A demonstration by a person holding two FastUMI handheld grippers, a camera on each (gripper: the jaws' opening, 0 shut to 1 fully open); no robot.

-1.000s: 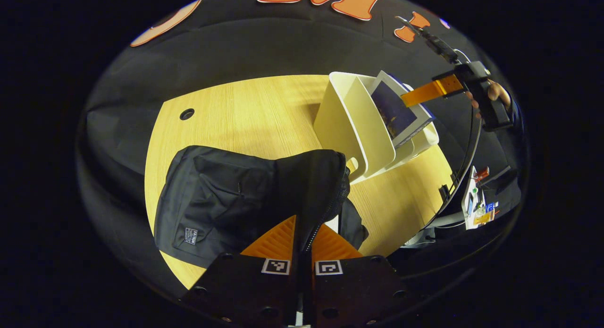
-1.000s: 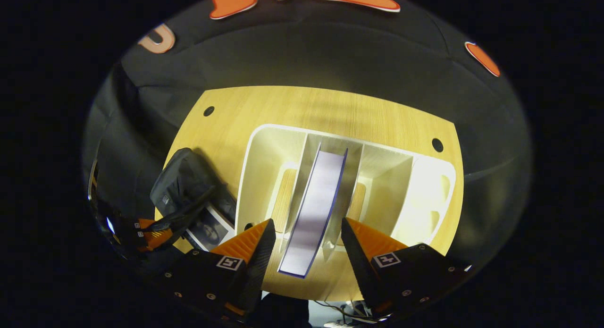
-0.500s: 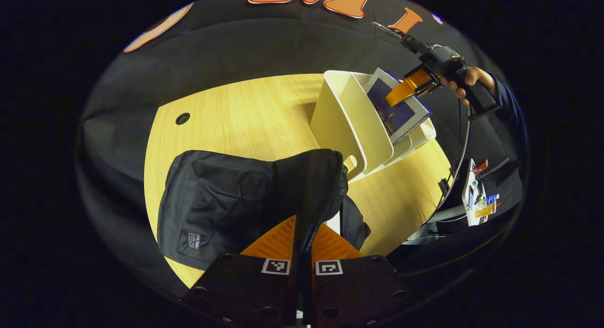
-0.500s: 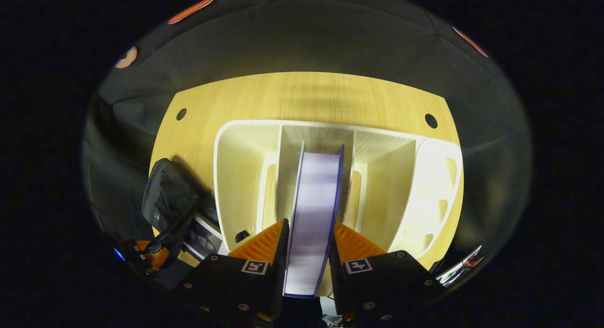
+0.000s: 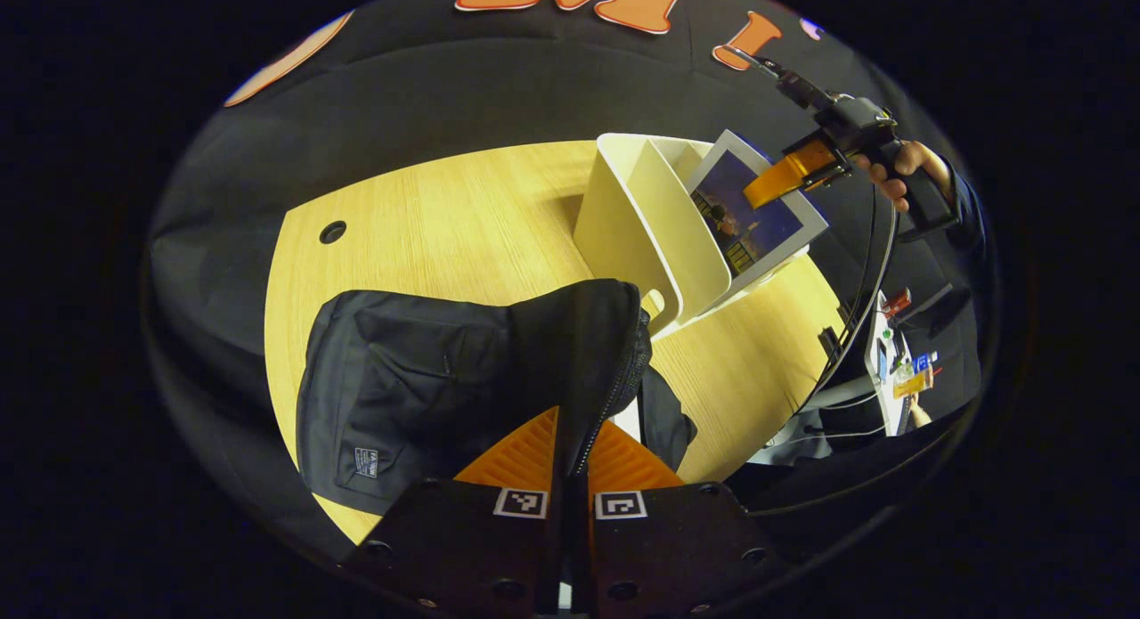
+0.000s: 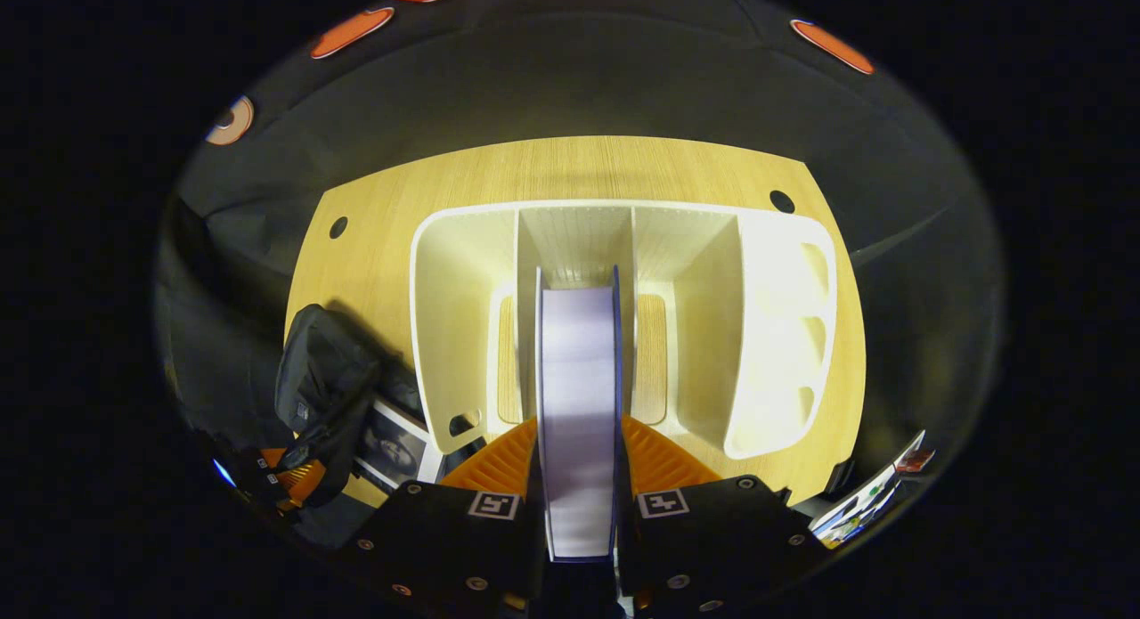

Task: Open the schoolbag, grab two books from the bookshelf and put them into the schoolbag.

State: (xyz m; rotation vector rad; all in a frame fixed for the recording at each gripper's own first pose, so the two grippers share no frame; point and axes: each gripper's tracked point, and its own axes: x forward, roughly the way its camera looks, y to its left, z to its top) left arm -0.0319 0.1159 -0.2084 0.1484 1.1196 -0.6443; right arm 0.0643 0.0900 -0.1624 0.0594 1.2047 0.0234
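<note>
The black schoolbag (image 5: pixel 419 378) lies on the wooden table, and my left gripper (image 5: pixel 573 454) is shut on its zippered opening flap (image 5: pixel 592 352), holding it raised. To the upper right stands the white bookshelf (image 5: pixel 623 218). A dark-covered book (image 5: pixel 753 214) is lifted partly above the bookshelf, pinched by the right gripper (image 5: pixel 784 169) in a person's hand. In the right gripper view the book (image 6: pixel 577 378) shows its pale page edge between my right gripper (image 6: pixel 577 463) fingers, above the bookshelf's (image 6: pixel 454 316) middle slot. At lower left the schoolbag (image 6: pixel 321 370) holds another book (image 6: pixel 396 445).
The table (image 5: pixel 445 218) has a round cable hole (image 5: pixel 332 232) at its far left. A black cable (image 5: pixel 877 280) hangs from the right gripper past the table's right edge, where small coloured items (image 5: pixel 895 361) lie. The bookshelf's side slots look empty.
My right gripper closed on the book in the middle slot and raised it partly out of the bookshelf. My left gripper kept hold of the schoolbag's flap.
</note>
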